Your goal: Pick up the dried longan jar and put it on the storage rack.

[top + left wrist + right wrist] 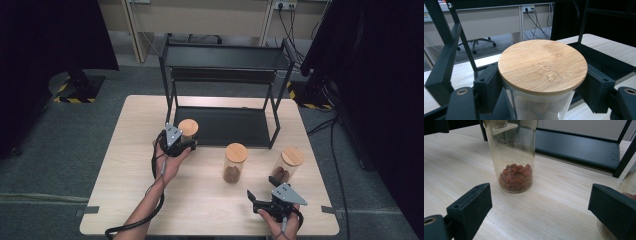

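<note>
- Currently the left gripper clamps the jar below its bamboo lid, near the rack; a shelf-frame knock could tip it.
- Right gripper rests released at the table's front-right corner.

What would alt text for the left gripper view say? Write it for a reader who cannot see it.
The left tongs grip a clear glass jar with a round bamboo lid, one black pad pressed on each side just under the lid. Pale round pieces show inside the glass. Behind stands a black metal shelf rack on a light wooden table.
</note>
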Demonstrator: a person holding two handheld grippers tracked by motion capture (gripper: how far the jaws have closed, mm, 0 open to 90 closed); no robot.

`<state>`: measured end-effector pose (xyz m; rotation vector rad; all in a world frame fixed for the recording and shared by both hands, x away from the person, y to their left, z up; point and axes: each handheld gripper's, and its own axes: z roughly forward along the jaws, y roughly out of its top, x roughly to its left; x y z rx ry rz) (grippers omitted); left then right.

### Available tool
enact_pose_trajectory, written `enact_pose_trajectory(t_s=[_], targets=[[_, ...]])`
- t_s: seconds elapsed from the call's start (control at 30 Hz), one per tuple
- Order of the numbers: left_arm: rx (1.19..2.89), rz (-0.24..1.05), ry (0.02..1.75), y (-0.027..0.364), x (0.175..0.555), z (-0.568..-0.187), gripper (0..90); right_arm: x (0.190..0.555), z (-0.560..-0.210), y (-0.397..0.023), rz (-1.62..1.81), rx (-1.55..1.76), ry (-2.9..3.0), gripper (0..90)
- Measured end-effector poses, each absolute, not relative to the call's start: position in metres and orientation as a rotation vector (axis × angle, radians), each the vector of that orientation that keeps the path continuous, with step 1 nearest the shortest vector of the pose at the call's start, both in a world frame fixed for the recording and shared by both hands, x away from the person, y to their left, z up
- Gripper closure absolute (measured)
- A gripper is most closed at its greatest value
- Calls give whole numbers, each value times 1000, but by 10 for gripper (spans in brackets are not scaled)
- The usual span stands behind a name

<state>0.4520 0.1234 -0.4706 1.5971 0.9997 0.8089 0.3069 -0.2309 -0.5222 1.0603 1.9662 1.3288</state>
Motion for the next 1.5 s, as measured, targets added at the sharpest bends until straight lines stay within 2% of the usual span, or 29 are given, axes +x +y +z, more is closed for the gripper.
enact_pose_trajectory(t_s=[1.5], targets=[[1559,848,1032,109,493,-451,258,307,-522,-231,1332,1062,1965,51]])
